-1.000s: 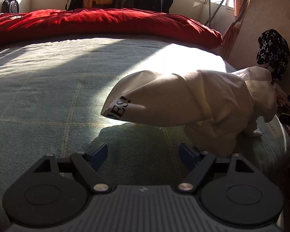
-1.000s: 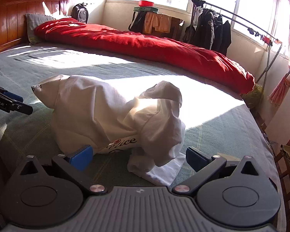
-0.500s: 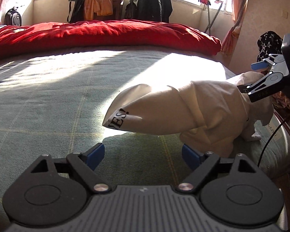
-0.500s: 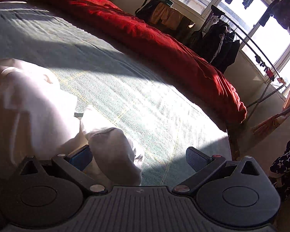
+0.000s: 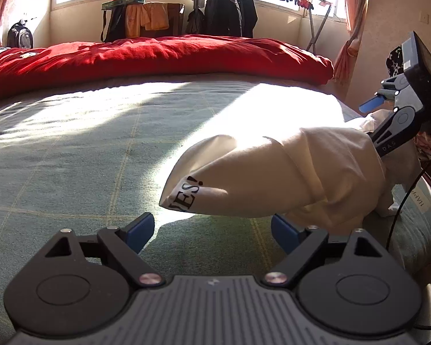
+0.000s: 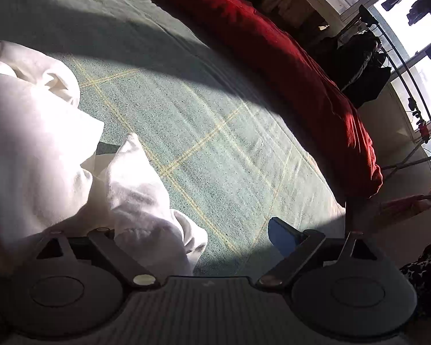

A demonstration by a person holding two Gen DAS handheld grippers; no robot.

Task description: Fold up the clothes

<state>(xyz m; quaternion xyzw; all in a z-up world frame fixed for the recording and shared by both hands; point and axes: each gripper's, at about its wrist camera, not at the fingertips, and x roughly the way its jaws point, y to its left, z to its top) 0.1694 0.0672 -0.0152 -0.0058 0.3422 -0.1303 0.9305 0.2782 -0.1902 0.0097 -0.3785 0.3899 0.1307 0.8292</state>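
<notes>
A crumpled white garment [image 5: 287,169] with black lettering lies bunched on the green checked bed sheet [image 5: 86,155]. My left gripper [image 5: 212,231] hovers open just in front of its lettered end, and its right fingertip almost touches the cloth. My right gripper [image 5: 388,120] shows at the right edge, open, with one finger against the garment's far end. In the right wrist view the white garment [image 6: 37,143] fills the left side. A fold of it lies over the left finger of the right gripper [image 6: 201,237] and hides that fingertip; the blue right fingertip [image 6: 281,235] is bare.
A red duvet [image 5: 158,54] lies along the far side of the bed. Behind it stand a clothes rack with dark jackets [image 5: 230,14] and a small table with orange cloth [image 5: 146,20]. A black cable [image 5: 408,195] hangs at the bed's right edge.
My right gripper has swung down and in to the garment's right end, so cloth now covers its left finger. My left gripper has crept slightly closer to the lettered end. Both stay open.
</notes>
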